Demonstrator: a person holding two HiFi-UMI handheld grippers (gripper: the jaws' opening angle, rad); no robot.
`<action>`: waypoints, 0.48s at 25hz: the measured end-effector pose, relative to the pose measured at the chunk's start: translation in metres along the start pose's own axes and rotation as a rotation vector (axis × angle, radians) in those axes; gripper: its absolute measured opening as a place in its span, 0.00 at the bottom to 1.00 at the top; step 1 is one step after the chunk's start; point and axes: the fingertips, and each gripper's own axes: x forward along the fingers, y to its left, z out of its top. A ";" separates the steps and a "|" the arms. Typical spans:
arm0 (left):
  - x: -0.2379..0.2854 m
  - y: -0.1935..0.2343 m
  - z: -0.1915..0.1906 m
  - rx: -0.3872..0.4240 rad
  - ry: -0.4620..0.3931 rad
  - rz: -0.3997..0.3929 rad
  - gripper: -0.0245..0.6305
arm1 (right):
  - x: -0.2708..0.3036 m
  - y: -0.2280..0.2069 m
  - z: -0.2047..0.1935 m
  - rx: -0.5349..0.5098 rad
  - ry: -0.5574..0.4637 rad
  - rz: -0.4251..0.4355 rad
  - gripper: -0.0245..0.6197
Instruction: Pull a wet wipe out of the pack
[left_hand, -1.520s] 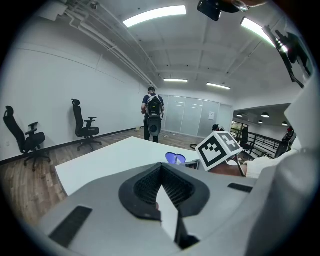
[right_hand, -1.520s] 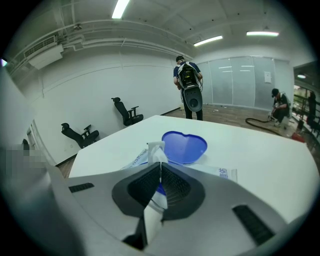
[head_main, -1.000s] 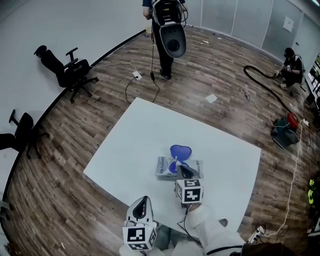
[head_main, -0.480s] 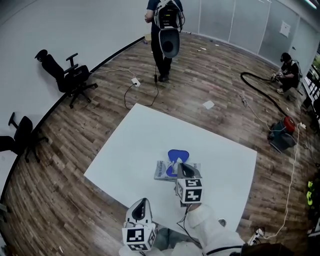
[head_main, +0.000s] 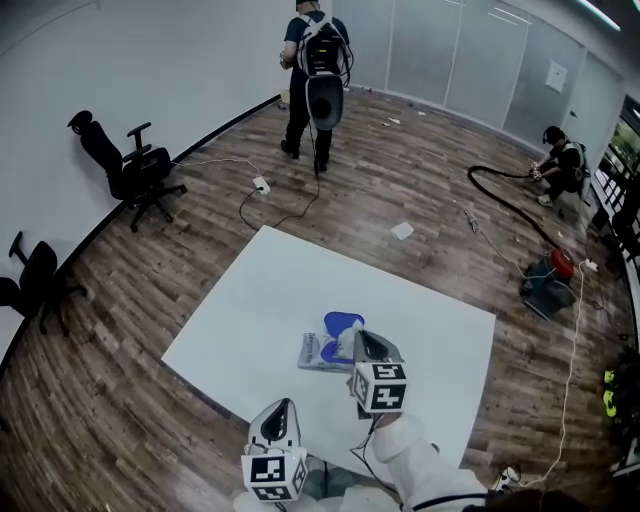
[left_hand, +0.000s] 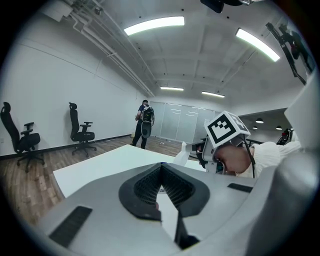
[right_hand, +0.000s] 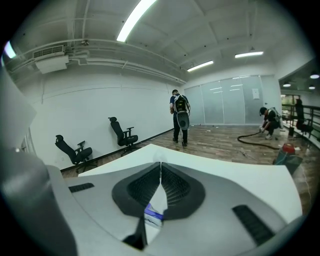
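1. Wipe pack (head_main: 316, 353) is seen lying flat on the white table (head_main: 250, 300), toward its near side, with the blue lid flap (head_main: 341, 322) turned up at the pack's far edge.
2. Right gripper (head_main: 359, 342) is held directly over the pack. Its jaws are pressed together at the tips in the right gripper view.
3. A white wet wipe (left_hand: 180, 154) is pinched there. In the left gripper view it stands up as a crumpled peak from the right gripper's tips.
4. White material with blue print is visible through the gap below the right jaw tips. Whether it is wipe or pack cannot be told.
5. Left gripper (head_main: 282, 404) is held low near the table's near edge, apart from the pack. Its jaws are closed on each other with nothing between them; only bare table shows through the gap.
6. Print on the pack is too small to be read. Black-and-white square markers are carried on both gripper cubes.
7. A white sleeve (head_main: 425, 470) is seen behind the right gripper, the forearm reaching forward and to the left over the table edge.
8. Beyond the table a standing person (head_main: 313, 70) with a backpack is noted on the wood floor, and black office chairs (head_main: 130, 165) stand by the left wall.
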 end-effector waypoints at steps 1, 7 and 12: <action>0.000 -0.002 0.001 0.001 -0.005 -0.004 0.03 | -0.004 -0.001 0.003 0.001 -0.007 -0.001 0.06; 0.001 -0.015 0.009 0.002 -0.027 -0.032 0.03 | -0.029 -0.007 0.014 0.019 -0.039 -0.008 0.06; 0.002 -0.027 0.013 0.011 -0.038 -0.055 0.03 | -0.054 -0.010 0.016 0.017 -0.064 -0.015 0.06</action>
